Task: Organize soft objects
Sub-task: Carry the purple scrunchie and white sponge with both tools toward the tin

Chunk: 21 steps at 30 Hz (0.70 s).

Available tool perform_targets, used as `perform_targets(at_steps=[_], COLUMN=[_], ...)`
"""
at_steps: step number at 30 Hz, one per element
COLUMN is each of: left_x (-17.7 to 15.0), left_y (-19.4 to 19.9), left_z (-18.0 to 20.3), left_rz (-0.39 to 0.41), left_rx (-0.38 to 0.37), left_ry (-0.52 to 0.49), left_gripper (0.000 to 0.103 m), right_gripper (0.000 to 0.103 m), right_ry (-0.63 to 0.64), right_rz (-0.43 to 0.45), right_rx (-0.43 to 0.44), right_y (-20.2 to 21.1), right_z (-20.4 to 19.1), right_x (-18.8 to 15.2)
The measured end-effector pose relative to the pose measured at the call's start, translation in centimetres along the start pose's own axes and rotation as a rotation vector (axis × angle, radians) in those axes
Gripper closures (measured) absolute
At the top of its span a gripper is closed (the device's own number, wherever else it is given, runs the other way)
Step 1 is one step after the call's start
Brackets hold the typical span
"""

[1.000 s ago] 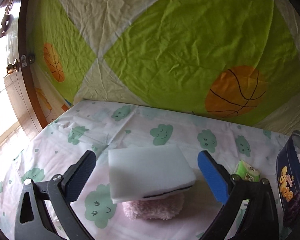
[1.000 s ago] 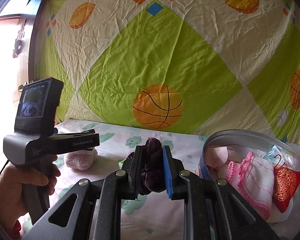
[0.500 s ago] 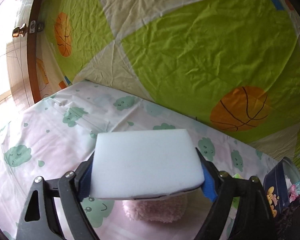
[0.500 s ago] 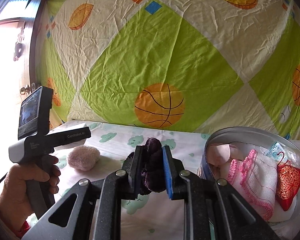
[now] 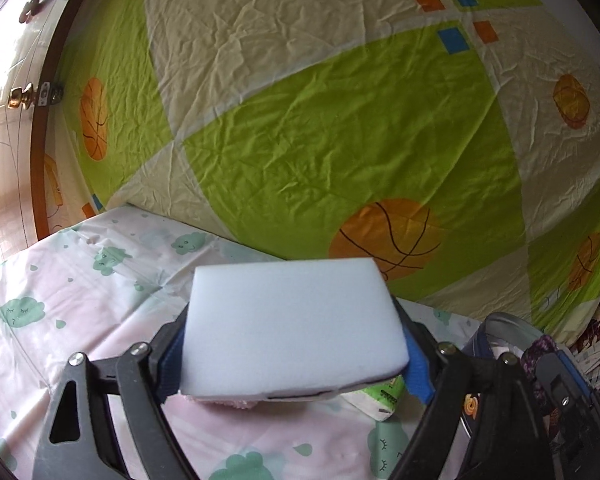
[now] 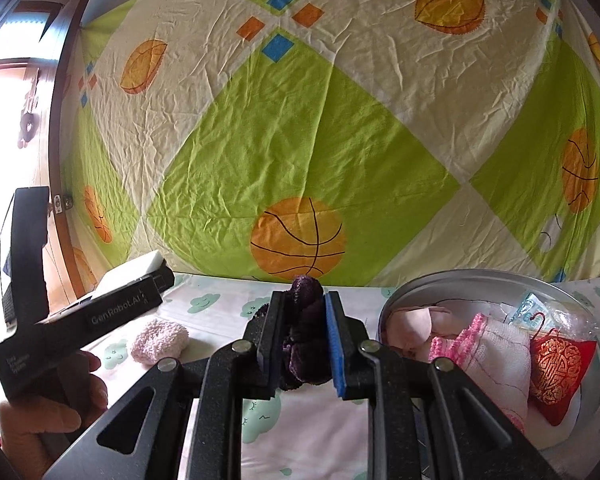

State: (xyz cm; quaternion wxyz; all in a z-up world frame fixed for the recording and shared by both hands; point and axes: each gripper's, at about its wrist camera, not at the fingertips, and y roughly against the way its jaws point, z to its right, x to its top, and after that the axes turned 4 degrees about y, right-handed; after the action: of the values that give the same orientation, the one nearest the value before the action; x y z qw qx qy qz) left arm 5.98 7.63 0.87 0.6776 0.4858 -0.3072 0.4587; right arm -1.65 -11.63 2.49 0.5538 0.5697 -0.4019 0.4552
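Observation:
My left gripper (image 5: 296,364) is shut on a white foam sponge (image 5: 292,328), its blue pads pressing both short ends, and holds it off the bed. From the right wrist view the same left gripper (image 6: 140,292) shows at the left, sponge (image 6: 140,268) lifted, with a hand on its handle. A pink fluffy puff (image 6: 160,340) lies on the sheet below it. My right gripper (image 6: 305,356) is shut on a dark purple fuzzy item (image 6: 306,320) just above the sheet. To its right stands a round metal tin (image 6: 480,276).
The tin holds pink cloths, a red embroidered sachet (image 6: 556,364) and a small packet. A green packet (image 5: 384,394) lies on the cloud-print sheet (image 5: 80,300). A basketball-print cloth hangs behind the bed, and a wooden door frame (image 5: 36,160) stands at the left.
The left gripper's jaws closed on the white sponge and lifted it off the pink puff, swinging right toward the tin. The right gripper stayed put with the purple item.

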Motion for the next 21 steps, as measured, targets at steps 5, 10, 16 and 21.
perform_targets(at_steps=[5, 10, 16, 21], left_x=[-1.3, -1.9, -2.6, -3.0], left_y=[0.5, 0.7, 1.1, 1.3], left_z=[2.3, 3.1, 4.0, 4.9], left_rz=[0.006, -0.004, -0.002, 0.006], left_rx=[0.018, 0.014, 0.021, 0.032], left_ry=[-0.106, -0.128, -0.161, -0.19], left_gripper=[0.017, 0.017, 0.017, 0.017], right_gripper=[0.081, 0.081, 0.081, 0.081], right_ry=[-0.001, -0.007, -0.003, 0.007], right_rz=[0.005, 0.005, 0.008, 0.008], right_rx=[-0.016, -0.028, -0.035, -0.042], right_y=[0.2, 0.4, 1.0, 1.4], right_z=[0.6, 1.5, 2.6, 3.4], right_x=[0.1, 0.2, 0.1, 0.0])
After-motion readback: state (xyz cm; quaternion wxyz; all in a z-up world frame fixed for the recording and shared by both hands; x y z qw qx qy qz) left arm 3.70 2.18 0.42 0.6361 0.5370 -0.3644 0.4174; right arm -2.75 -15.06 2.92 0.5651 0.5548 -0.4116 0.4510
